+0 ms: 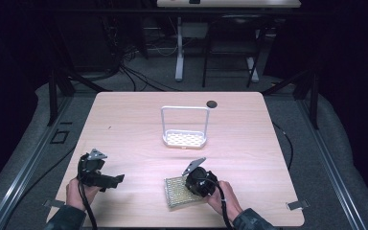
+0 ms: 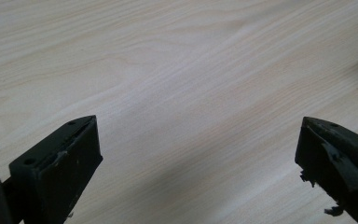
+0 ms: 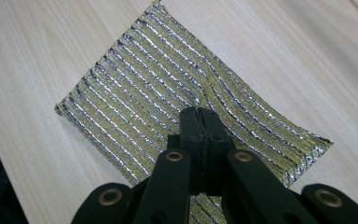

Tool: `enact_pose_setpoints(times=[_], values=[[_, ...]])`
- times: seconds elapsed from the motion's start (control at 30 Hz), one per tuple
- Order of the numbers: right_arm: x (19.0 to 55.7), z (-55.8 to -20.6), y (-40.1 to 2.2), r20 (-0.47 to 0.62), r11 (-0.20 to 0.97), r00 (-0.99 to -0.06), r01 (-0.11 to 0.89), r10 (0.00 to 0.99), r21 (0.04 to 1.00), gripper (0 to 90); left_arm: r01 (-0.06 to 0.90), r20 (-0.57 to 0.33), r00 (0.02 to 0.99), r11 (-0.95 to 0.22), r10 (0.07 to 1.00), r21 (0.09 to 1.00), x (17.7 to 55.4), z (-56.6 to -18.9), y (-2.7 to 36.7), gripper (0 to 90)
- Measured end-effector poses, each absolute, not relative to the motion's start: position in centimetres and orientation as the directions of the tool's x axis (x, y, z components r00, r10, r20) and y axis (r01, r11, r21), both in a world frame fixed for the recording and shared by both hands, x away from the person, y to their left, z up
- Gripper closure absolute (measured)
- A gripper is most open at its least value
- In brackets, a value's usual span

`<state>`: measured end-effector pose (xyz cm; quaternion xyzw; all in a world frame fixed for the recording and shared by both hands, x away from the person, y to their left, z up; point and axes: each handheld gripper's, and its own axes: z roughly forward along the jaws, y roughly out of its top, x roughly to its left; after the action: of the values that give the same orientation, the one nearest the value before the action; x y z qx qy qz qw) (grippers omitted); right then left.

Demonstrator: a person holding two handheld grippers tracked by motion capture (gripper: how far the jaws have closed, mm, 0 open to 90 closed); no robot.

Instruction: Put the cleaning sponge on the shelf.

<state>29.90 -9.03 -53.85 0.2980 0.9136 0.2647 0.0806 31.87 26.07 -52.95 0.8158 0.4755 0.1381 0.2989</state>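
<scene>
In the high view the left gripper [image 1: 117, 179] rests at 8 o'clock on the table [image 1: 124, 124], its jaws hard to make out; its own view shows them wide apart over bare wood. At 6 o'clock the right gripper [image 1: 191, 184] partly hides the pad [image 1: 175, 191] (striped, glittery); close up, its jaws are pressed together over the pad's [image 3: 158, 84] near part, though whether they pinch it is unclear. A white rack [image 1: 184, 136] stands at centre.

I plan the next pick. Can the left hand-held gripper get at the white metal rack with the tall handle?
Probably yes. The left hand-held gripper is open, and bare wooden table lies between it and the white metal rack.
</scene>
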Motion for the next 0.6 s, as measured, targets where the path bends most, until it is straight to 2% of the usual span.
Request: enact_pose_setpoints(times=[0.6], values=[[30.5, -50.6, -10.2, -0.044, 0.636, -0.780, 0.476, 0.625, 0.608, 90.0, 0.690, -0.061, 0.506, -0.361, 0.860, 0.628, 31.9, -52.9, 26.1, 0.2]])
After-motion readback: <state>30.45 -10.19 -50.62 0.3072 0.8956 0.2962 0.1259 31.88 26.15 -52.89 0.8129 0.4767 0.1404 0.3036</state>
